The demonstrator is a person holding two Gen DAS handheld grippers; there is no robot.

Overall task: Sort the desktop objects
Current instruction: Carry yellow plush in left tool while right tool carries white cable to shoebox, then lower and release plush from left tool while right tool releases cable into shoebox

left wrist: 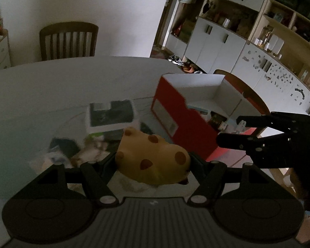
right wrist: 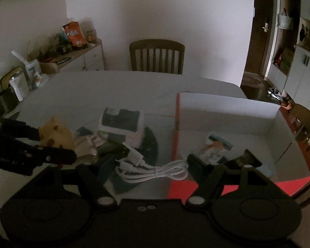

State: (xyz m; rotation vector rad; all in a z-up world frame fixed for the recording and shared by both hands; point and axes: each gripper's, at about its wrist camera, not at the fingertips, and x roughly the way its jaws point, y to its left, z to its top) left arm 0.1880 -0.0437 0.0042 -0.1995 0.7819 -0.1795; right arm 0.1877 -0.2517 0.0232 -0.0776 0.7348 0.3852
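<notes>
- Left wrist view first: the table [left wrist: 62,76] fills the frame, pale top, dim light, with a wooden chair [left wrist: 69,40] at its far edge.
- Next in size, the red box [left wrist: 181,122], open-topped with a white inside, stands toward the table's right edge. A few things already lie in it, too blurred for me to name.
- A white-and-dark carton [left wrist: 111,114] sits near the table's middle, with a loose heap of small items [left wrist: 76,150] on its near side. Nothing in that heap is sharp enough to identify.
- The left gripper [left wrist: 153,161] is closed on a yellow spotted soft toy [left wrist: 155,157]; the jaws stand about half spread because the toy is bulky, and it bulges up between them. It is held over the heap, left of the box.
- The right gripper [right wrist: 153,163] carries a coiled white cable [right wrist: 153,169] near the box's left wall. The coil lies across the gap between the jaws and the contact itself is hidden, so I cannot tell whether the pads pinch it or it only hangs there.
- Risk, my reading: the cable's loose loops could catch the box rim and drag out of the jaws.
- Risk: both tongs head for one box, so they may collide over it.
- Risk: the toy is soft and may squirm free.
</notes>
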